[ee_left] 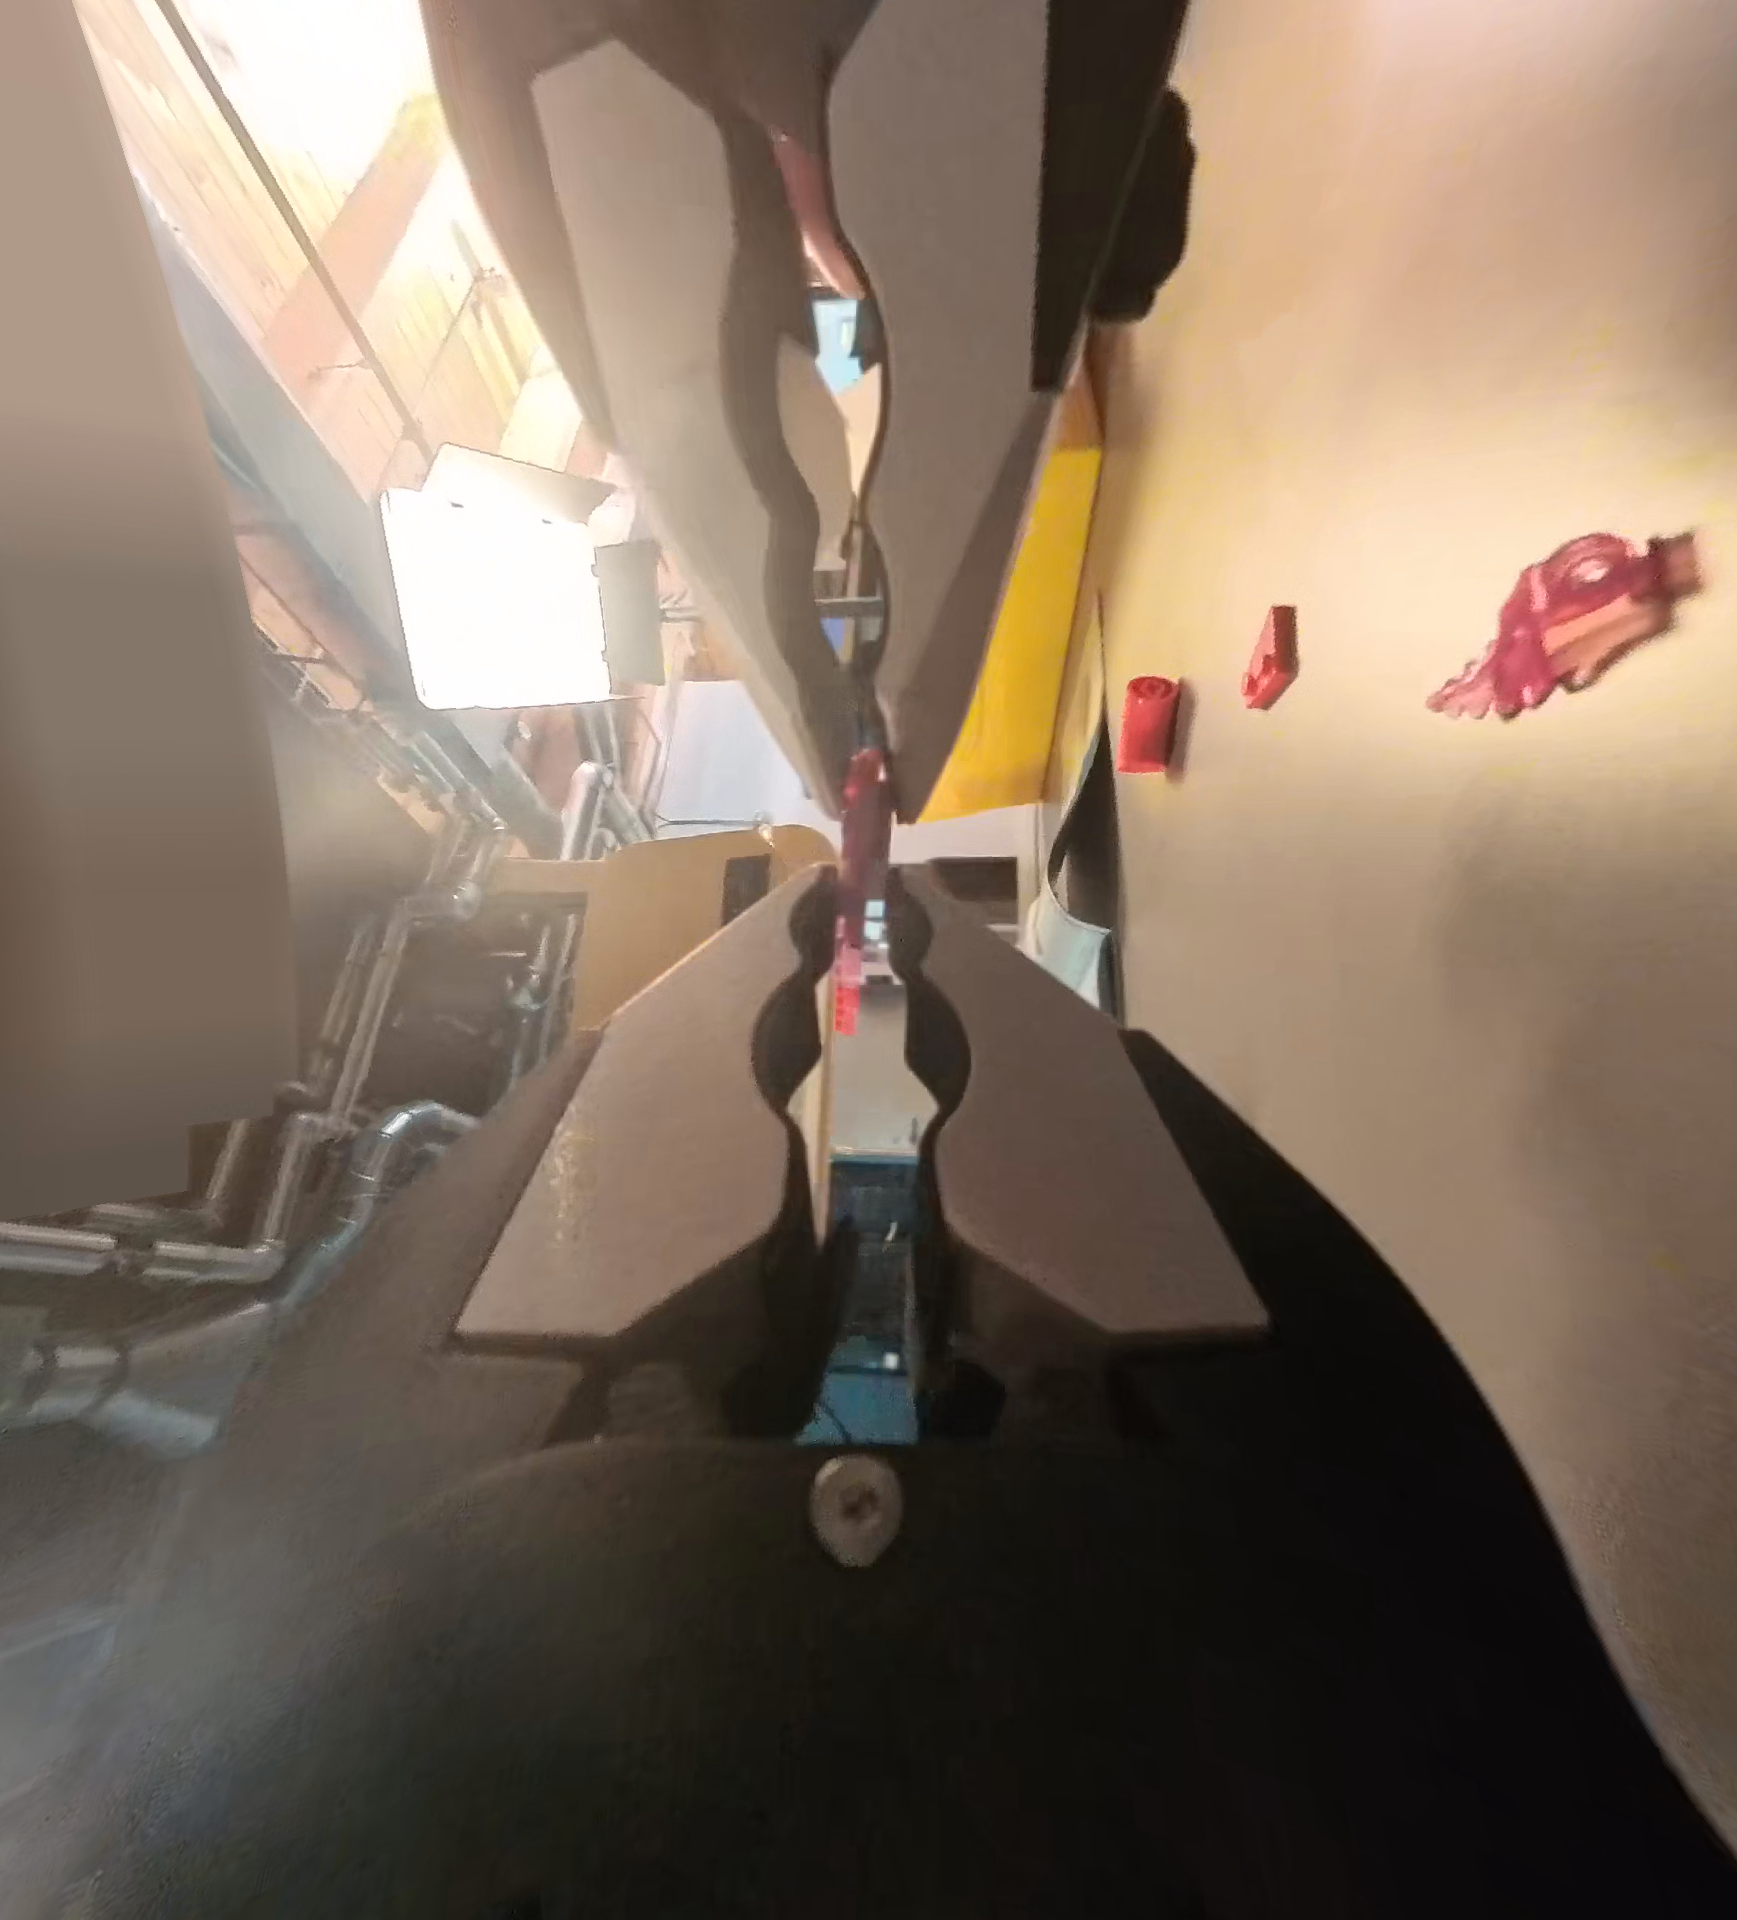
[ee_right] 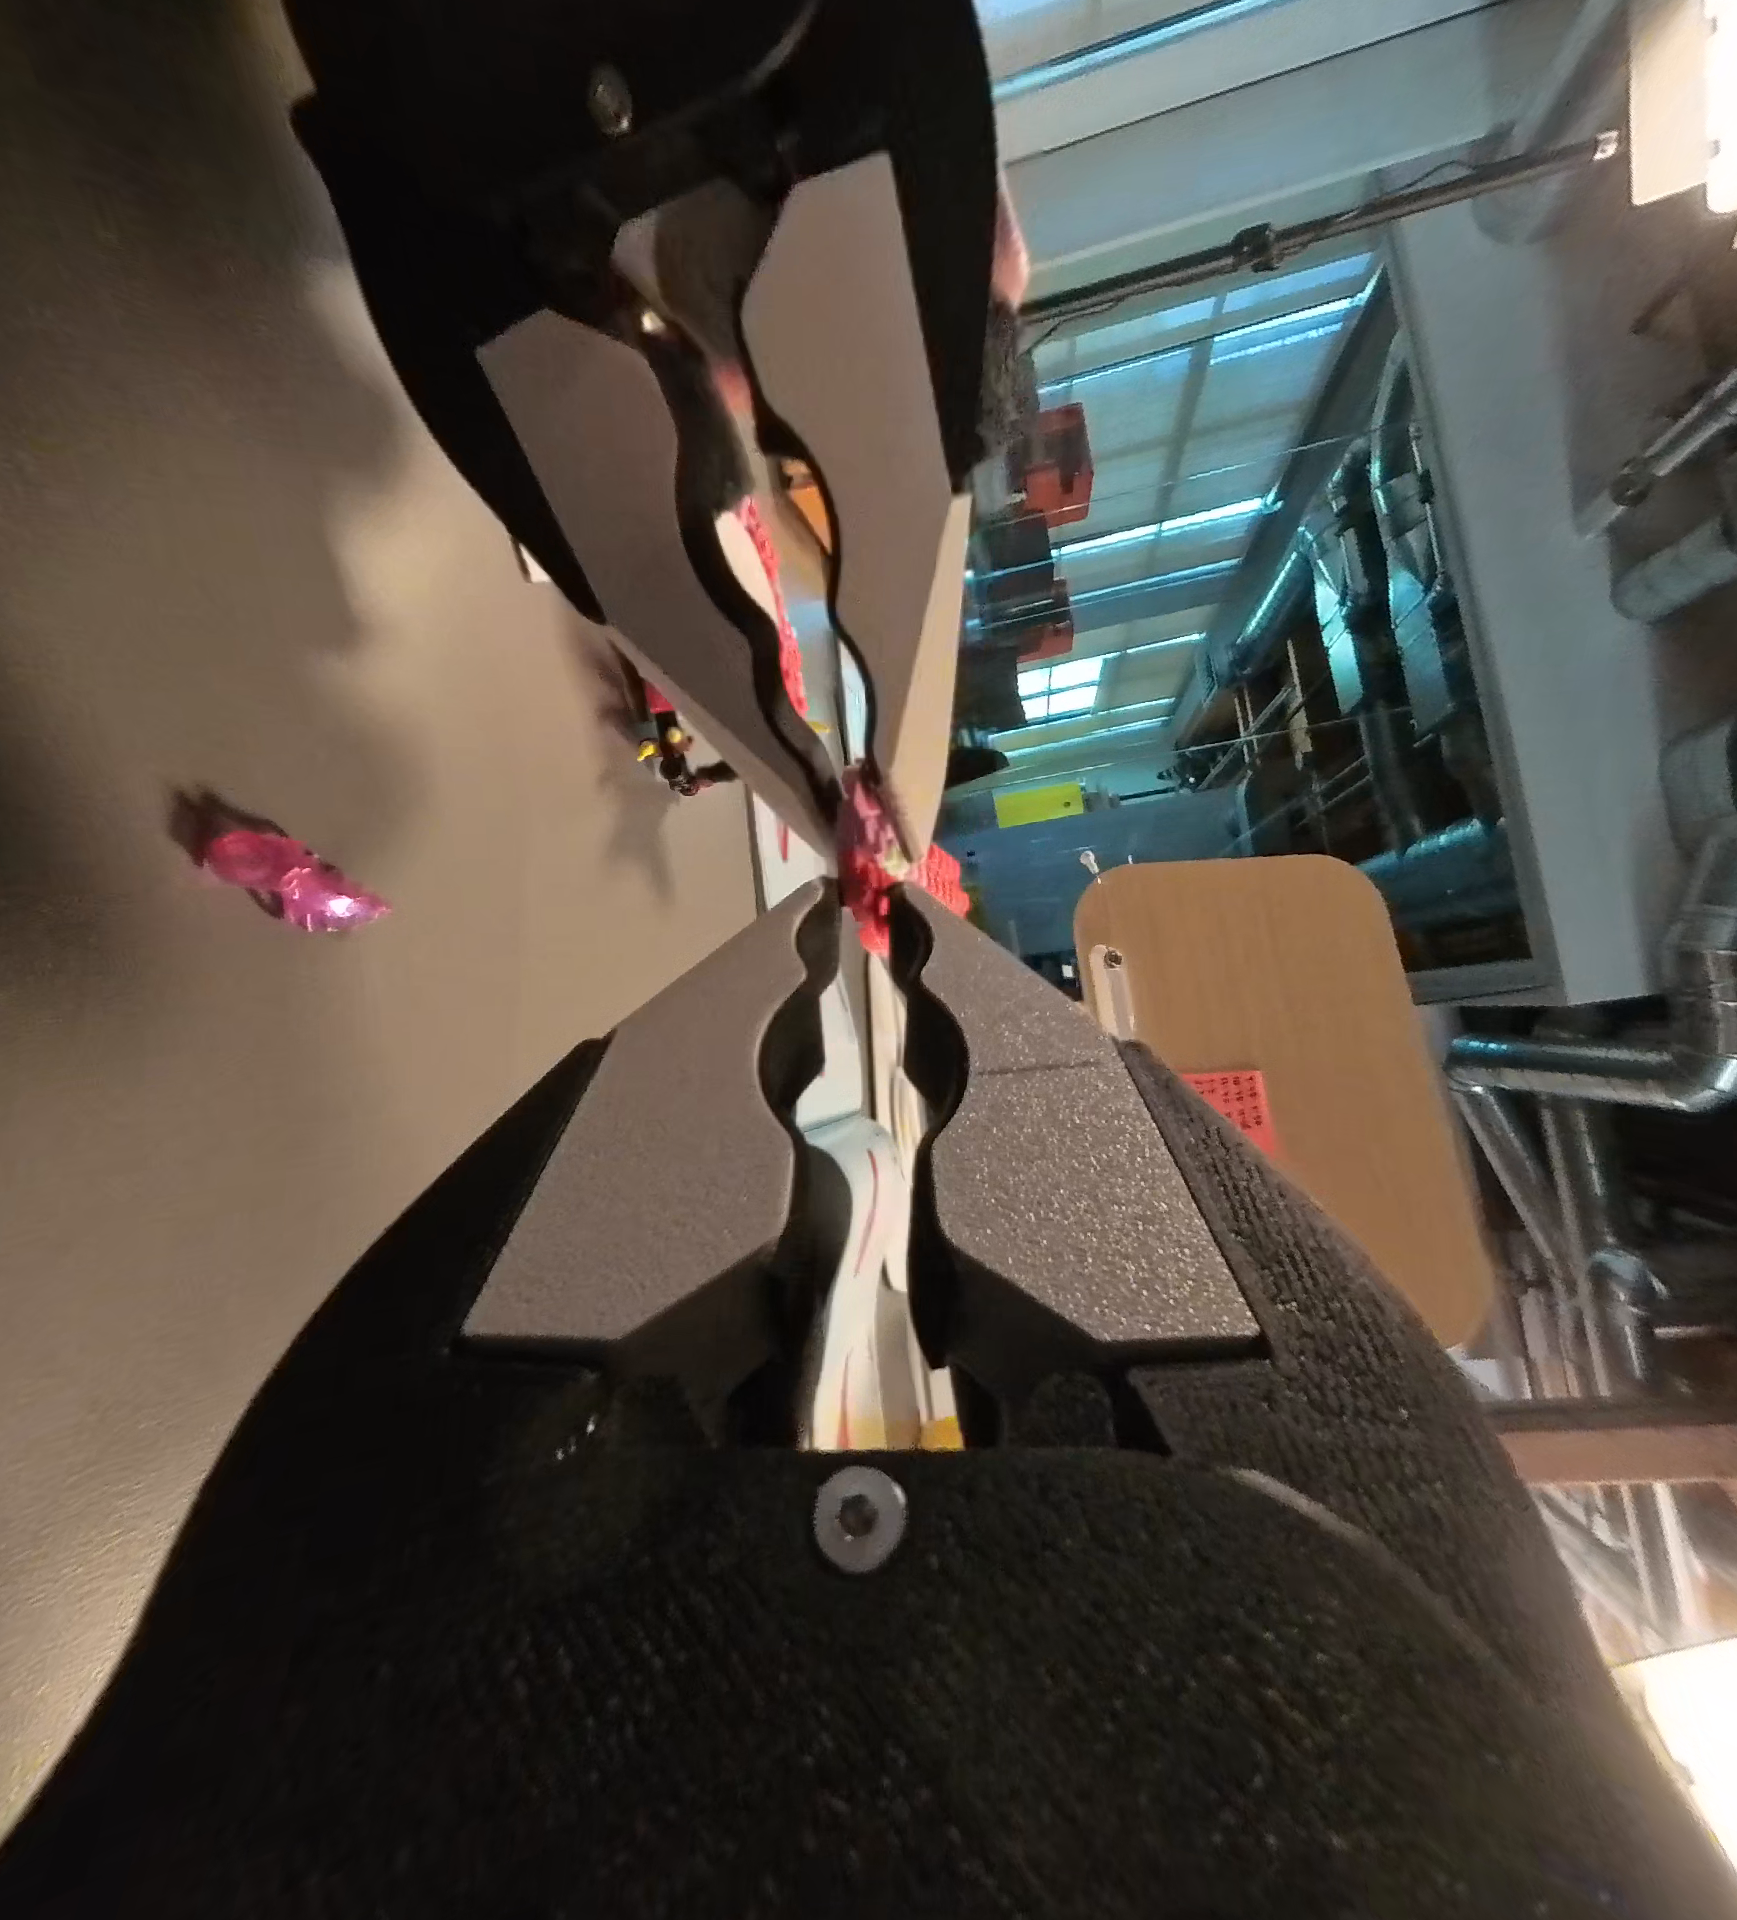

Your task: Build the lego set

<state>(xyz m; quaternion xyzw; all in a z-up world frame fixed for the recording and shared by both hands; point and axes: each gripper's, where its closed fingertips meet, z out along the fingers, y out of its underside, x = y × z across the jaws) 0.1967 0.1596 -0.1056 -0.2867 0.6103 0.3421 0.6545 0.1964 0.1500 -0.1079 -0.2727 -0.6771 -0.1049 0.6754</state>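
Observation:
A small red and magenta brick assembly (ee_left: 862, 844) hangs in the air between my two grippers, which face each other tip to tip. In the left wrist view my left gripper (ee_left: 859, 902) comes from below, shut on the lower end of the assembly. My right gripper (ee_left: 869, 792) comes from above, with its tips on the upper end. In the right wrist view my right gripper (ee_right: 869, 912) is shut on the red end of the assembly (ee_right: 869, 868). The left gripper (ee_right: 869, 805) pinches the magenta end from above.
The beige table (ee_left: 1466, 1039) fills one side of each view. A red round brick (ee_left: 1150, 724), a small red piece (ee_left: 1271, 644) and a magenta see-through piece (ee_left: 1560, 623) lie on it. The right wrist view shows a pink see-through piece (ee_right: 287, 868), a small black figure (ee_right: 672, 753) and a wooden chair back (ee_right: 1279, 1039). My left and right fingertips are right by each other.

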